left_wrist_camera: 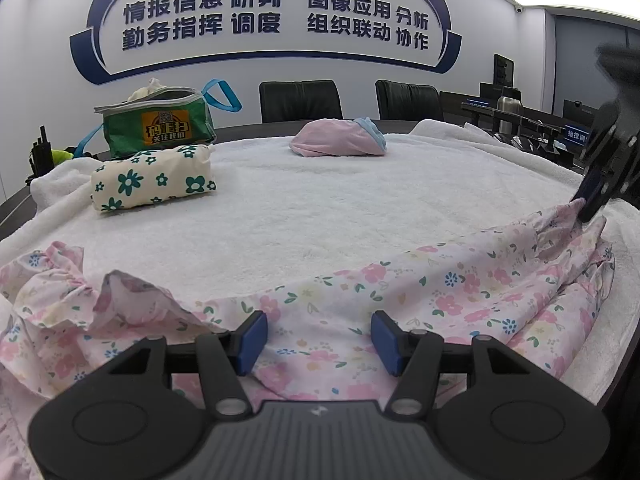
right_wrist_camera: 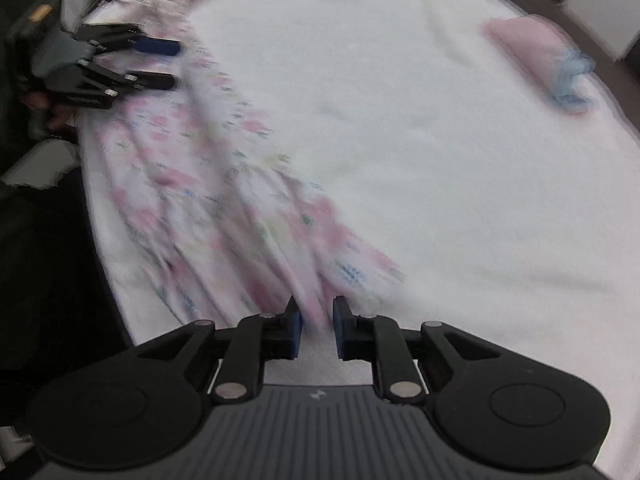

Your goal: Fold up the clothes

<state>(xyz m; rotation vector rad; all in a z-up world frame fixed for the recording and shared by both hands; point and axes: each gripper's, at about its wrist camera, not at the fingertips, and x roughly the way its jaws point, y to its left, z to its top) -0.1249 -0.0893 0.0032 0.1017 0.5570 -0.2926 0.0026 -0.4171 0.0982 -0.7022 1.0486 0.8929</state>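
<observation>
A pink floral garment lies stretched along the near edge of the white towel. My left gripper is open, low over the garment's middle part, with cloth between its blue pads. It also shows in the right wrist view, open over the garment's far end. My right gripper is narrowly parted around a pinch of the garment; that view is motion-blurred. In the left wrist view the right gripper grips the garment's right end.
A folded green-flower bundle, a folded pink and blue garment and a green bag sit at the far side. Black chairs stand behind the table. The towel's edge runs beside the garment.
</observation>
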